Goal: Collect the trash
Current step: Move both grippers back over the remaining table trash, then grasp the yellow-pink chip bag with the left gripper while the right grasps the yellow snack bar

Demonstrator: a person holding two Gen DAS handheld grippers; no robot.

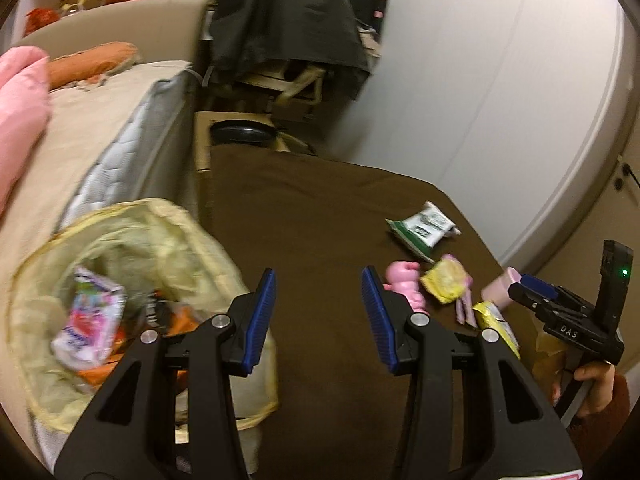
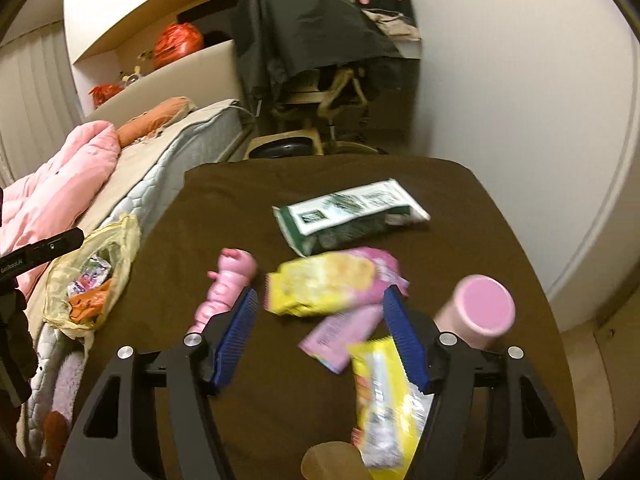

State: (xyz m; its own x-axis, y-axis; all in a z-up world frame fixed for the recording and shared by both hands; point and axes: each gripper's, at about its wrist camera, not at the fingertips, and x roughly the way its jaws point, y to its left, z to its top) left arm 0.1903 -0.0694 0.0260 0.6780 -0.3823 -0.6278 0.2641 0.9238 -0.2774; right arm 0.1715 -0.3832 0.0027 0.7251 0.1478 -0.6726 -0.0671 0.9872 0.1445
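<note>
Trash lies on a brown-covered table (image 2: 240, 208): a green and white packet (image 2: 352, 210), a yellow and pink snack bag (image 2: 328, 284), a pink wrapper (image 2: 340, 332), a yellow wrapper (image 2: 380, 400), a pink bottle (image 2: 228, 288) on its side and a pink-lidded cup (image 2: 480, 308). A yellow trash bag (image 1: 132, 240) holding wrappers sits at the table's left edge. My left gripper (image 1: 318, 312) is open and empty, between the bag and the trash. My right gripper (image 2: 320, 332) is open over the pink wrapper and snack bag, touching nothing. It also shows in the left wrist view (image 1: 536, 292).
A bed (image 2: 168, 160) with a pink blanket (image 2: 52, 184) runs along the left. A chair draped with a dark jacket (image 2: 304, 32) stands beyond the table. A white wall (image 2: 520, 100) is on the right. A brown round object (image 2: 328, 462) lies at the near table edge.
</note>
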